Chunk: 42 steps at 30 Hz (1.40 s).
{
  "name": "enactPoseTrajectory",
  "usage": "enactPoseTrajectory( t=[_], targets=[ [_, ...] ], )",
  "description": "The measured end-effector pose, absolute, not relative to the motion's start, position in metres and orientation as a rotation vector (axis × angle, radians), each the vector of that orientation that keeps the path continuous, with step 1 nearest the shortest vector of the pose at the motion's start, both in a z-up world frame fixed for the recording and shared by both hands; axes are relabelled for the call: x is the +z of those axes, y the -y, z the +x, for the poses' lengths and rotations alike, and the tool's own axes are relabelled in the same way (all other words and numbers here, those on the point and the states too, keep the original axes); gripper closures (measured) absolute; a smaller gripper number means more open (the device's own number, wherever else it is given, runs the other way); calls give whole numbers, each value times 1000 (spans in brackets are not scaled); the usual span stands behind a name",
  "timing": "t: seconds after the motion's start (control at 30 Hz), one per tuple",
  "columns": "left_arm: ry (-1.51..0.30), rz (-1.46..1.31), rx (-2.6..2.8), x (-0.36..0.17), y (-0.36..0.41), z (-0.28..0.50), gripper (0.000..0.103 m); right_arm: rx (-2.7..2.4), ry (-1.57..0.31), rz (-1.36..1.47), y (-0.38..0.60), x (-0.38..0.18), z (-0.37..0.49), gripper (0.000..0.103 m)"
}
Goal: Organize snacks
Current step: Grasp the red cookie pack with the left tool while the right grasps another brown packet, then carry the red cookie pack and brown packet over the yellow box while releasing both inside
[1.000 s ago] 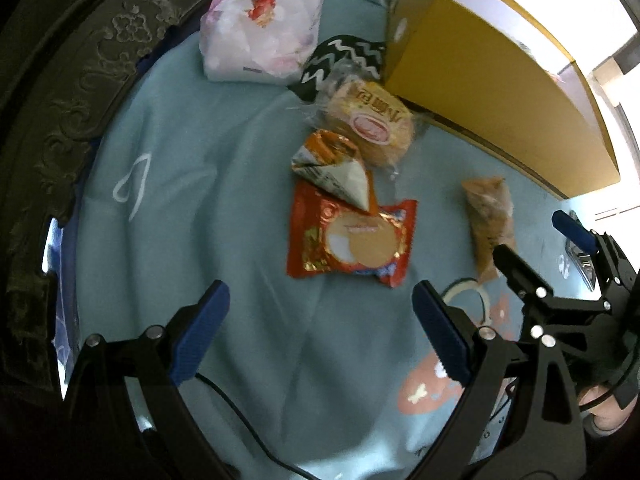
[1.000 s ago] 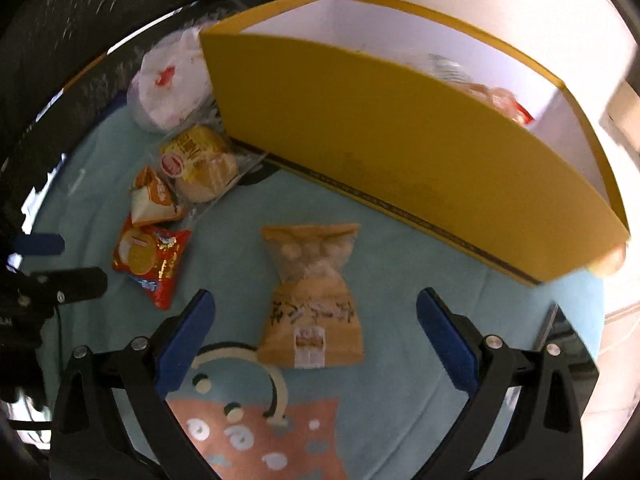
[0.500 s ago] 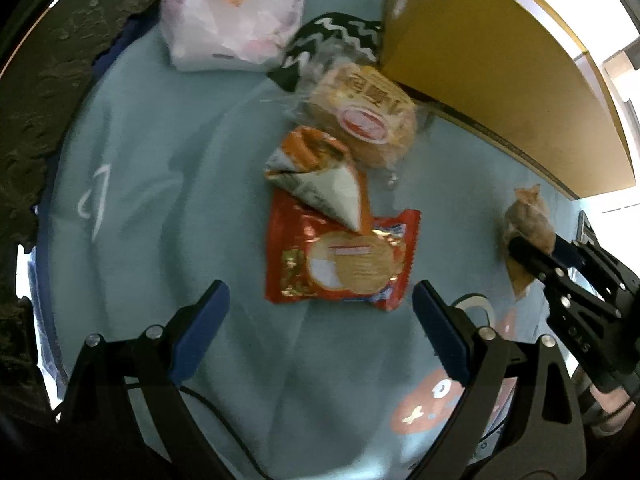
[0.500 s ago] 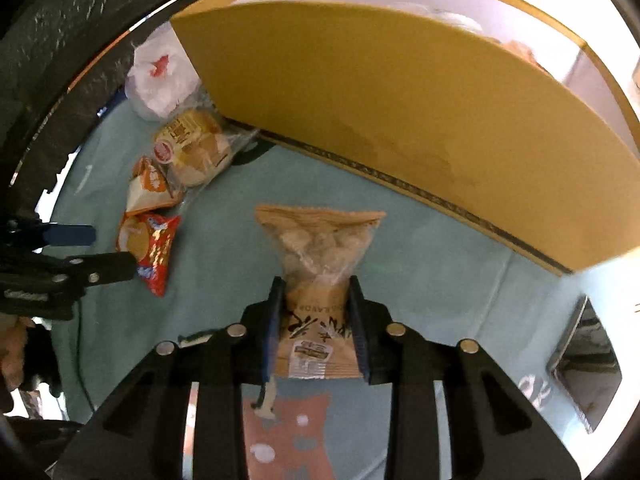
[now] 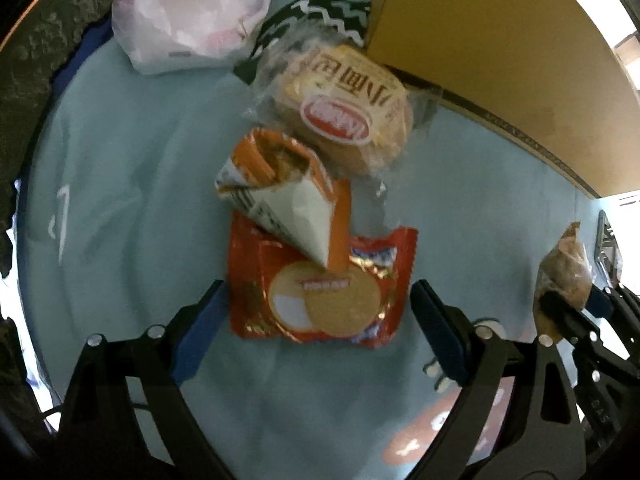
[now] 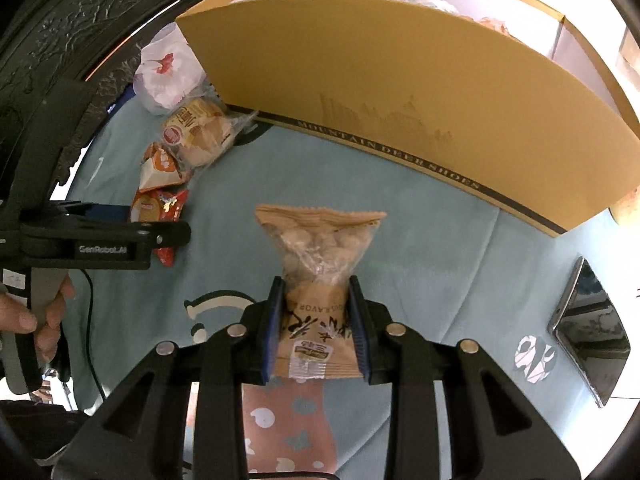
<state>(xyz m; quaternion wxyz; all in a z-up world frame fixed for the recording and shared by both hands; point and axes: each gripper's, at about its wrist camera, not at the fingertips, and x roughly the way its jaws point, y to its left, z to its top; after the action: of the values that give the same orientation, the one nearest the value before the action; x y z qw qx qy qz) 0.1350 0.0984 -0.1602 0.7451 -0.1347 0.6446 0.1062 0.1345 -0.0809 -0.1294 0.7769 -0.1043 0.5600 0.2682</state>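
Observation:
My right gripper (image 6: 316, 328) is shut on a tan nut bag (image 6: 318, 252) and holds it above the teal cloth, in front of the yellow shoe box (image 6: 400, 84); bag and gripper also show at the far right of the left wrist view (image 5: 568, 268). My left gripper (image 5: 316, 324) is open, its blue pads on either side of a red biscuit packet (image 5: 320, 292) on the cloth. An orange-and-white cone packet (image 5: 288, 196) lies on the red packet's far edge. A clear-wrapped bread bun (image 5: 344, 108) lies beyond it, by the box corner.
A white flowered plastic bag (image 5: 192, 12) sits at the far left by a dark carved headboard (image 6: 80, 28). A dark tablet or mirror (image 6: 592, 328) lies on the cloth at the right. The box holds several snacks (image 6: 492, 20).
My right gripper closed on the nut bag and lifted it. My left gripper moved forward and down until its open fingers straddle the red biscuit packet.

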Motion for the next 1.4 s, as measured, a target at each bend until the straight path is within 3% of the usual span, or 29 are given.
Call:
enactPoseTrajectory(
  t=[0.07, 0.2, 0.27, 0.77, 1.23, 1.4],
  targets=[
    [-1403, -253, 240, -160, -96, 136, 20, 584, -1213, -228, 79, -129, 134, 72],
    [-1382, -261, 252, -153, -103, 131, 47, 594, -1203, -231, 76, -128, 133, 72],
    [-1381, -301, 232, -148, -109, 128, 52, 598, -1196, -233, 79, -124, 132, 72],
    [-1265, -314, 185, -82, -108, 62, 53, 604, -1104, -226, 97, -82, 108, 72],
    [-1069, -184, 53, 24, -39, 125, 53, 525, -879, -228, 132, 6, 131, 72],
    [-1023, -161, 28, 36, -24, 162, 53, 515, -843, -210, 141, 28, 157, 73]
  ],
)
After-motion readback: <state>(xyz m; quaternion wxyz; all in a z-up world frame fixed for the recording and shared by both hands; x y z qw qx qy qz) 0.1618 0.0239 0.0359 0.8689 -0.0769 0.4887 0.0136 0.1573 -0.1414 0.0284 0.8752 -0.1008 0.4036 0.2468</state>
